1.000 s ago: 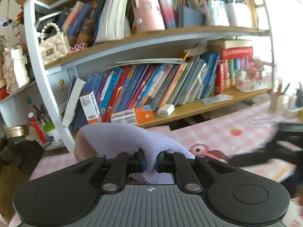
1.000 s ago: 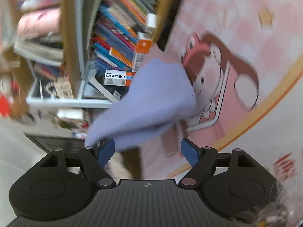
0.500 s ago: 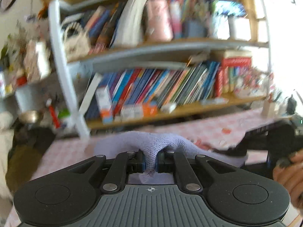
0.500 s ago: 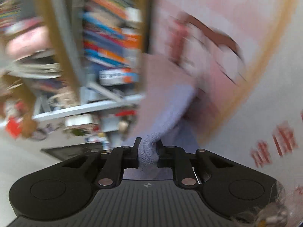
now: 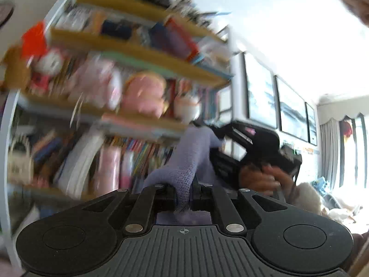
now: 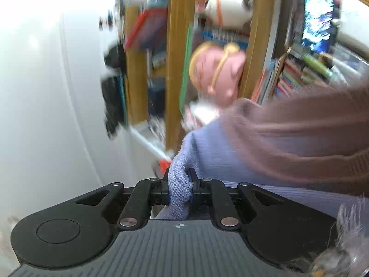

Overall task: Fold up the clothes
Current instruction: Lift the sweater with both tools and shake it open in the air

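A lavender knitted garment (image 5: 189, 161) is held up in the air between both grippers. My left gripper (image 5: 183, 195) is shut on one bunched edge of it, and the cloth rises from there toward the other gripper. In the left wrist view the right gripper (image 5: 239, 143) shows as a black body with a hand (image 5: 263, 180) behind it. In the right wrist view my right gripper (image 6: 180, 190) is shut on another bunched edge of the lavender garment (image 6: 207, 154). A brown sleeve (image 6: 299, 138) crosses just above the cloth there.
A tall bookshelf (image 5: 129, 55) full of books, pink plush toys and boxes fills the background, blurred by motion. Framed pictures (image 5: 260, 97) hang on the white wall to the right, with curtains (image 5: 332, 152) and a bright window beyond.
The right gripper closed on the lavender garment, then both grippers rose sharply with it. The pink table has dropped out of view and upper shelves and wall now show.
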